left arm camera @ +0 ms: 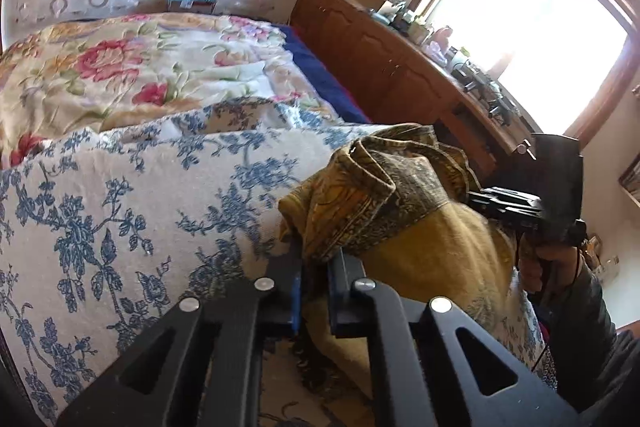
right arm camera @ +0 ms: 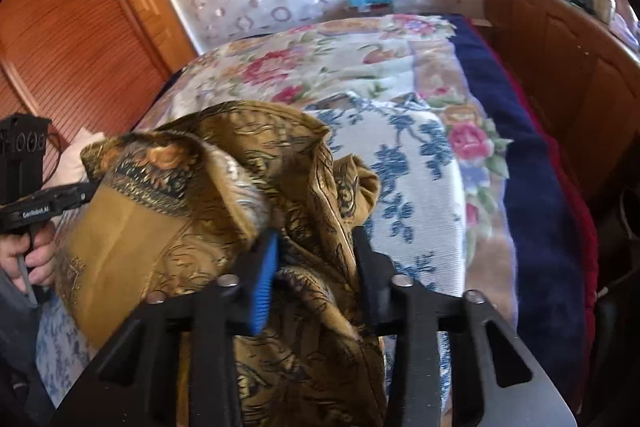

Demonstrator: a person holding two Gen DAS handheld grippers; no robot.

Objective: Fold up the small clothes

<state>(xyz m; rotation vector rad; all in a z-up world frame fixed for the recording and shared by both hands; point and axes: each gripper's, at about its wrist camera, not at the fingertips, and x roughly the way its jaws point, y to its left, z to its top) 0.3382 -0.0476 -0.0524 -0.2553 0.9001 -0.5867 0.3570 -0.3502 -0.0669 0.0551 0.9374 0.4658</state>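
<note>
Bed: ahead of and beneath both sets of jaws; blue-and-white floral cover nearest, rose-patterned quilt beyond it, navy blanket along the far edge.
Dresser: wooden, beyond the bed, past the jaws toward the window; top crowded with small clutter, too blurred to name.
Louvred wooden door: seen from the right wrist only, far ahead-left of those jaws.
Garment: mustard-gold cloth with dark paisley border, bunched and lifted above the floral cover, strung between the two tools.
Left gripper: jaws nearly together, pinching a thin fold of the cloth; the rest hangs and spreads to their right.
Right gripper: jaws set wider, a thick gather of cloth lying between them; pressed or only cradled, cannot tell.
Left-wrist view only: the window, the right tool's body and the hand on its grip.
Right-wrist view only: the left tool's body and hand, the cloth's plain gold underside facing them.
</note>
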